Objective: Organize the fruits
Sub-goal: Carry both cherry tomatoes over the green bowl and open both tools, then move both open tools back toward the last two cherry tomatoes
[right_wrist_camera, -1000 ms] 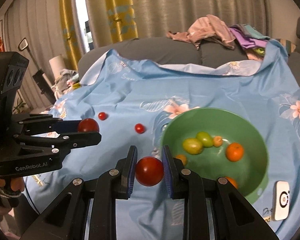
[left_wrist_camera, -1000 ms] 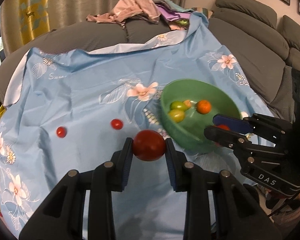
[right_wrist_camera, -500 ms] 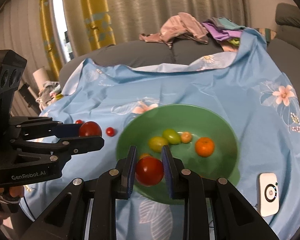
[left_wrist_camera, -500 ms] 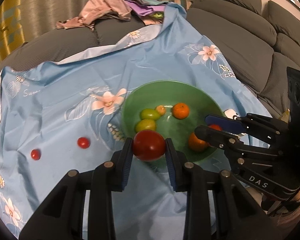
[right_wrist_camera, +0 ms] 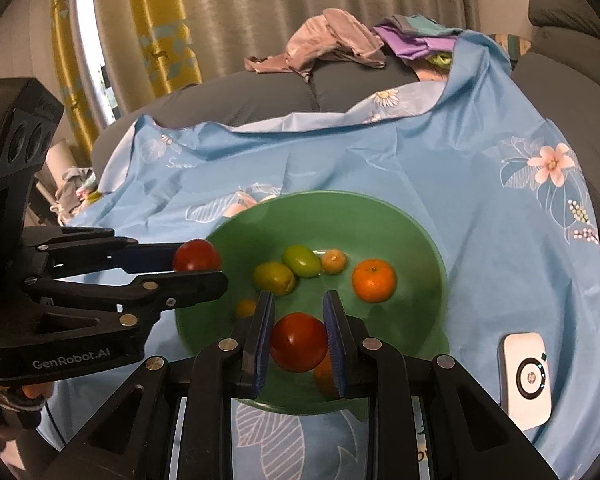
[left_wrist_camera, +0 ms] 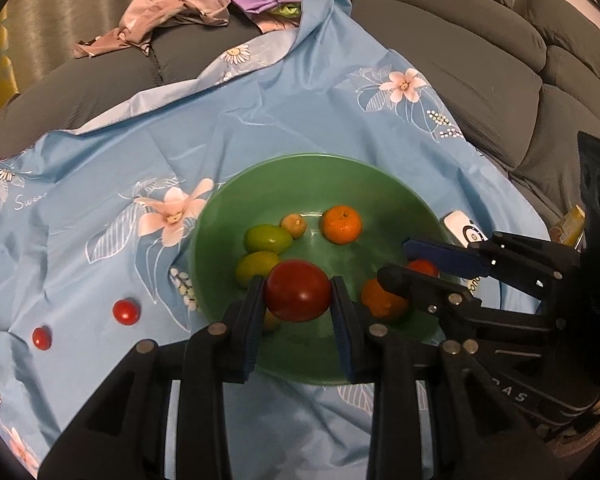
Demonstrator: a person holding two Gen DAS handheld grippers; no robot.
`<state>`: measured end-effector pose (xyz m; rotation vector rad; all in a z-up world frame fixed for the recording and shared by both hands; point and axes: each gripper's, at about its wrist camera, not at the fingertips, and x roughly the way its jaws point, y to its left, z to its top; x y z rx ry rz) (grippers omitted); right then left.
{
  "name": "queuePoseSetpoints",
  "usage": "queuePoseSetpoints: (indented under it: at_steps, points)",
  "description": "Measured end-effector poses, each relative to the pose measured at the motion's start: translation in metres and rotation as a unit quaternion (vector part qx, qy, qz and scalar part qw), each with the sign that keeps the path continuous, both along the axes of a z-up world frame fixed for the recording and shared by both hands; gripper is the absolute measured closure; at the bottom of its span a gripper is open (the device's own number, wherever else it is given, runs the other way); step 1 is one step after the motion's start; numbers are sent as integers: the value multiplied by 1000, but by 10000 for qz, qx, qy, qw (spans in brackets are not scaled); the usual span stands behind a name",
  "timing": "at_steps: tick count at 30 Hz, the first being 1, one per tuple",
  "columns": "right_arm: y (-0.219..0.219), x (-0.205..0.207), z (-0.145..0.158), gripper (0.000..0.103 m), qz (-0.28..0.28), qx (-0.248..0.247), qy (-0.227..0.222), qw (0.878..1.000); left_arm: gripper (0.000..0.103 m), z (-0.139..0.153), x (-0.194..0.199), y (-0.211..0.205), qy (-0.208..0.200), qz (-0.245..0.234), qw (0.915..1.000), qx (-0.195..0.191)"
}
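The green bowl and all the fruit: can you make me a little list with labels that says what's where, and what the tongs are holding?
bowl: green bowl on the blue flowered cloth
in bowl: two green fruits, big orange, smaller orange ones
left tongs: shut on a red tomato, over the bowl
right tongs: shut on another red tomato, over the bowl
still on cloth: two small red tomatoes
beside bowl: white gadget

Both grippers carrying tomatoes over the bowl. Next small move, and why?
Probably lower both a bit, then open. The left gripper and right gripper each clamp a round red tomato above the green plastic bowl; releasing low should keep them from bouncing onto the blue floral cloth.
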<state>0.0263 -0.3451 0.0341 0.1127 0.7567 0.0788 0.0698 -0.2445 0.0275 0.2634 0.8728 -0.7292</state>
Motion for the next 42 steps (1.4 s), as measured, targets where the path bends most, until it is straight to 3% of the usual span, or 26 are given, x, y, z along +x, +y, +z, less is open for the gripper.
queuePoseSetpoints:
  at_steps: [14,16,20,22,24,30,42]
  points:
    - [1,10,-11,76,-114,-45,248,9996,68,-25,10,-1,169,111,9993,310]
    - [1,10,-11,76,-157,-36,270,9995,53,-24,11,2,159,133,9994,285]
    - [-1,8,-8,71,-336,-168,278,9989,42,-18,9,7,107,176,9996,172]
    - [-2,5,-6,69,-391,-182,259,9987,28,-14,6,11,34,231,9996,153]
    - [-2,2,-4,69,-404,-161,244,9988,27,-9,2,17,-23,283,9995,97]
    - [3,-8,2,68,-365,-121,174,9991,16,-3,-12,50,-61,581,9983,46]
    - [33,-28,16,68,10,-126,63,9999,14,-25,-42,147,272,1711,9846,223]
